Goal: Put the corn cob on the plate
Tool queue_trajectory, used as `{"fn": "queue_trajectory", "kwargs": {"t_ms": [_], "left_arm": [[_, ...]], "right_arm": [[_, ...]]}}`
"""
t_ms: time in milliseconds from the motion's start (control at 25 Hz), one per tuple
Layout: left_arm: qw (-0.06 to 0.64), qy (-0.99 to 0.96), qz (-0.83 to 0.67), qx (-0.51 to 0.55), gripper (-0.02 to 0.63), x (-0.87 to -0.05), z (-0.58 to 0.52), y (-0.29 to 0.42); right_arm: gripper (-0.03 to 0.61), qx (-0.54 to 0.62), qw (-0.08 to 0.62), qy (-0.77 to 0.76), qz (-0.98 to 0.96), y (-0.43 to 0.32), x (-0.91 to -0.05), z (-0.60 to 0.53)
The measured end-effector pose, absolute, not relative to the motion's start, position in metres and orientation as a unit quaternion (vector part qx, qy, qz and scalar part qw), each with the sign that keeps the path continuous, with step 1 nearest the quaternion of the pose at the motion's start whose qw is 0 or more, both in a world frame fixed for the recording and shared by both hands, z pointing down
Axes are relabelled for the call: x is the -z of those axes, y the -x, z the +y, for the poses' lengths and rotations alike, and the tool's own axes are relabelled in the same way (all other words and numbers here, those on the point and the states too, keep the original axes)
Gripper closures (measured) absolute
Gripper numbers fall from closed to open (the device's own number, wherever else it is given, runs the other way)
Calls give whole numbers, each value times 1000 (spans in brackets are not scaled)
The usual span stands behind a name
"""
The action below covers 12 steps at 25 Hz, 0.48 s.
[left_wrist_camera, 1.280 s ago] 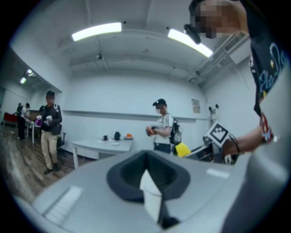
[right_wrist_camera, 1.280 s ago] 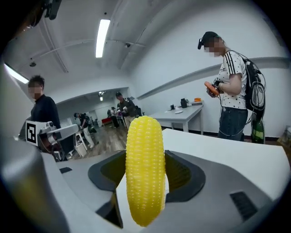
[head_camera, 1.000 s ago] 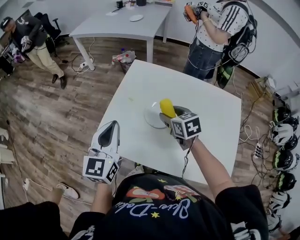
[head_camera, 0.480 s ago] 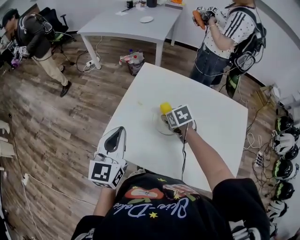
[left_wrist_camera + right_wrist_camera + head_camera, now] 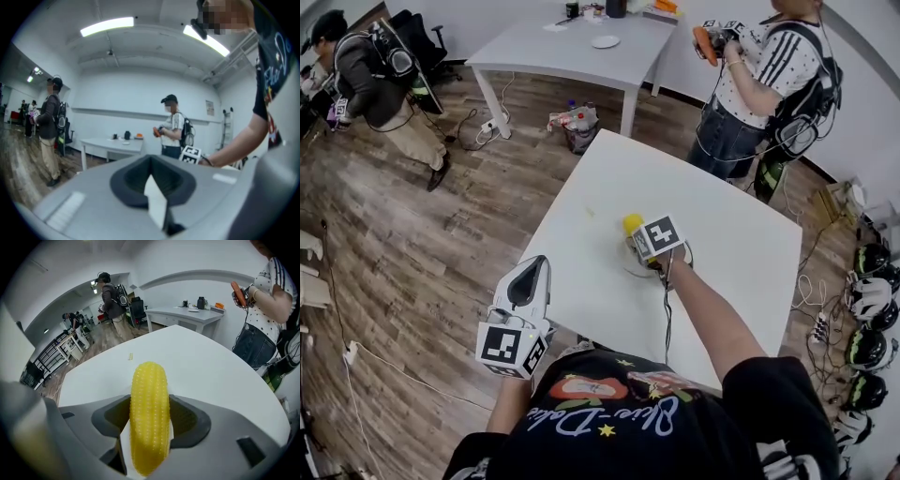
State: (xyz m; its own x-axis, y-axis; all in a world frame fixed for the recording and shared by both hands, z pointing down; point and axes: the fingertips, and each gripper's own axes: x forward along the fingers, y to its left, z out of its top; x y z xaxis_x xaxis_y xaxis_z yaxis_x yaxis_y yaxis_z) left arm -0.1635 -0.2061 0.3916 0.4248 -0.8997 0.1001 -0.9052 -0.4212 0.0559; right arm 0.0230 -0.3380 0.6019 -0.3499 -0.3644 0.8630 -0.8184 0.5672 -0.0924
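Note:
A yellow corn cob (image 5: 149,416) is clamped lengthwise between the jaws of my right gripper (image 5: 149,427), its tip pointing out over the white table (image 5: 201,366). In the head view the cob (image 5: 632,224) sticks out past the right gripper (image 5: 639,240), which hangs over the white plate (image 5: 635,267) near the middle of the table (image 5: 581,216); most of the plate is hidden under the gripper. My left gripper (image 5: 522,291) is held off the table's near left edge, jaws together with nothing in them. The left gripper view shows its closed jaws (image 5: 152,187).
A person in a striped shirt (image 5: 759,75) stands at the table's far right corner holding an orange thing. Another white table (image 5: 572,47) with a plate stands behind. A second person (image 5: 375,84) is at the far left. Helmets (image 5: 867,309) line the floor at right.
My right gripper with the corn cob has moved a little away from me and come down over the plate. The left gripper has barely shifted.

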Motion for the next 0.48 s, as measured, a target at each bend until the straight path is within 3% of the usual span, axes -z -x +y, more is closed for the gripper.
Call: {"fn": "queue_trajectory", "kwargs": {"t_ms": [480], "left_arm": [[54, -847, -527, -37, 623, -392, -203, 162]], "right_arm": [[319, -273, 374, -398, -792, -24, -598, -340]]}}
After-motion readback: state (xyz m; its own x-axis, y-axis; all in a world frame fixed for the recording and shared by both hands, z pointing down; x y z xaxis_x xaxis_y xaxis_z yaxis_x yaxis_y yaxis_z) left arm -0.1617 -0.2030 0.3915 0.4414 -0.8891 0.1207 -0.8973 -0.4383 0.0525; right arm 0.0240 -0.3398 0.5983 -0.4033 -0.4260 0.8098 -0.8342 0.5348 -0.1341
